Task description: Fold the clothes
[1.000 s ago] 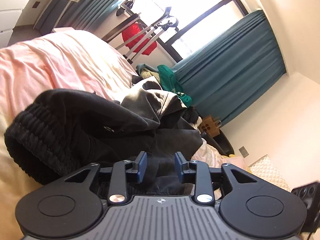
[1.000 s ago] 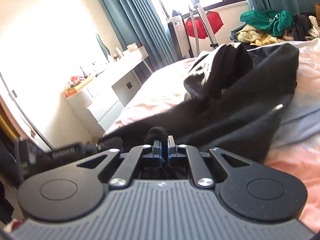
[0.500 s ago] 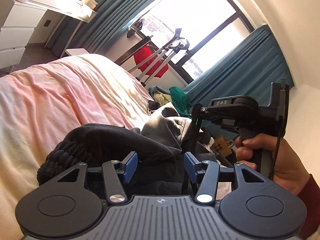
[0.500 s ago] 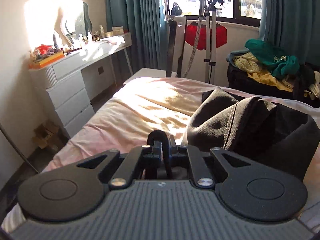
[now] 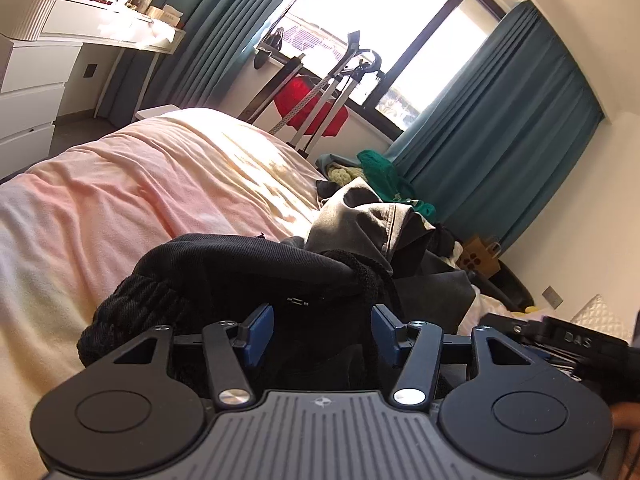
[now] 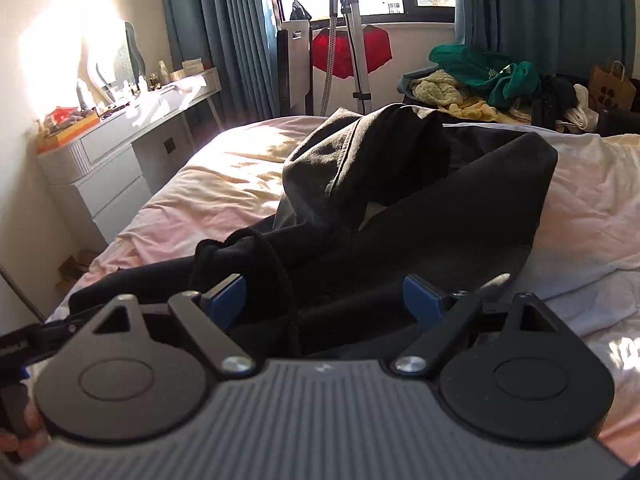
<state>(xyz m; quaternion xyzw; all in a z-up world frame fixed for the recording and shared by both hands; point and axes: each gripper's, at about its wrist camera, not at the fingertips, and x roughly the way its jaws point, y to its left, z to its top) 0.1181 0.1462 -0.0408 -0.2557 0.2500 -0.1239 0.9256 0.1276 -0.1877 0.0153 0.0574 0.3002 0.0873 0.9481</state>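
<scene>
Bed w/ a rumpled pale pink-to-cream sheet carries the lot; sunlight falls across its far end, nr the window. Directly on it lies a black fleece garment w/ a ribbed elastic hem, bunched at the near edge, w/ a faded dark grey cotton garment humped up at its far side, the two touching. In the right wrist view the black fabric spreads wide across the sheet, bare pink-white bedding showing to the right of it.
</scene>
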